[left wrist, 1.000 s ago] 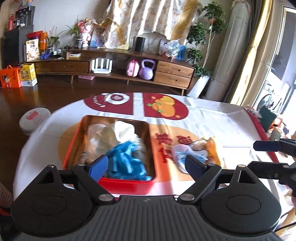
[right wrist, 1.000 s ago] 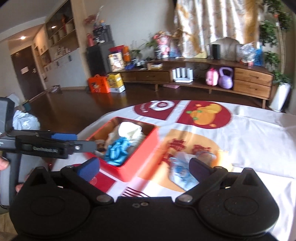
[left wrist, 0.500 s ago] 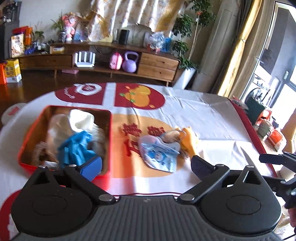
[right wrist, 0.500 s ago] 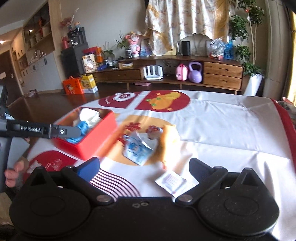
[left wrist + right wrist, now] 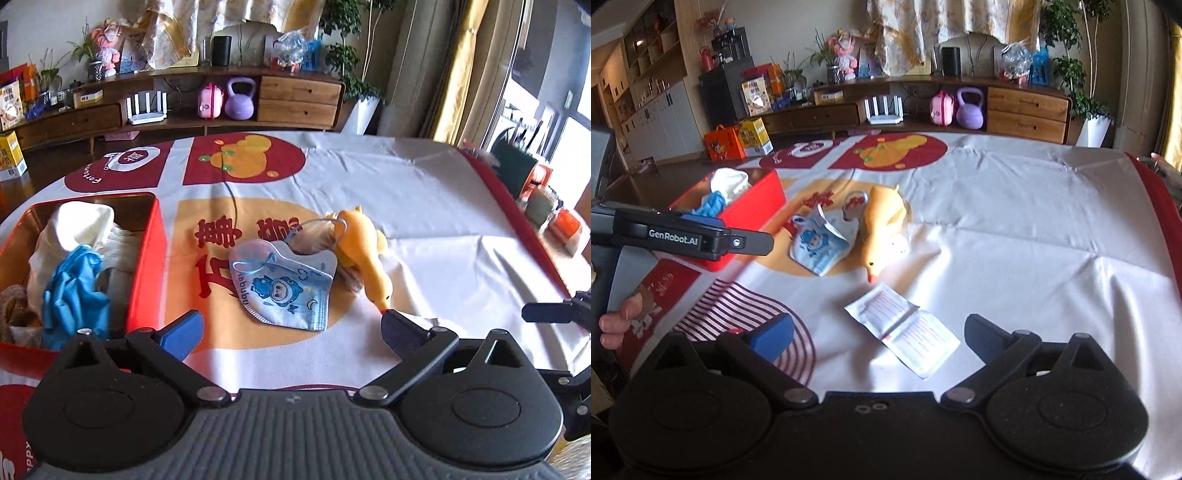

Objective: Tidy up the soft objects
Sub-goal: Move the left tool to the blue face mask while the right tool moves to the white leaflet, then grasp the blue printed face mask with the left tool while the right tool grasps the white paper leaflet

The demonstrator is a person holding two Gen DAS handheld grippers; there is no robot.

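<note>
Both grippers are hanging spread wide, holding nothing — left gripper (image 5: 291, 328) facing the kids' mask (image 5: 282, 282). Yellow duck (image 5: 364, 254) is lying beside it — red box (image 5: 144, 266) sitting left.

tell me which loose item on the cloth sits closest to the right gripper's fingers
The flat white paper packet with red print. It lies between the open right gripper's fingers, while the face mask and yellow duck toy lie farther off, near the red box.

Open left gripper (image 5: 291, 328), face mask (image 5: 282, 282) beside yellow duck (image 5: 364, 254), red box (image 5: 146, 258) left
</note>
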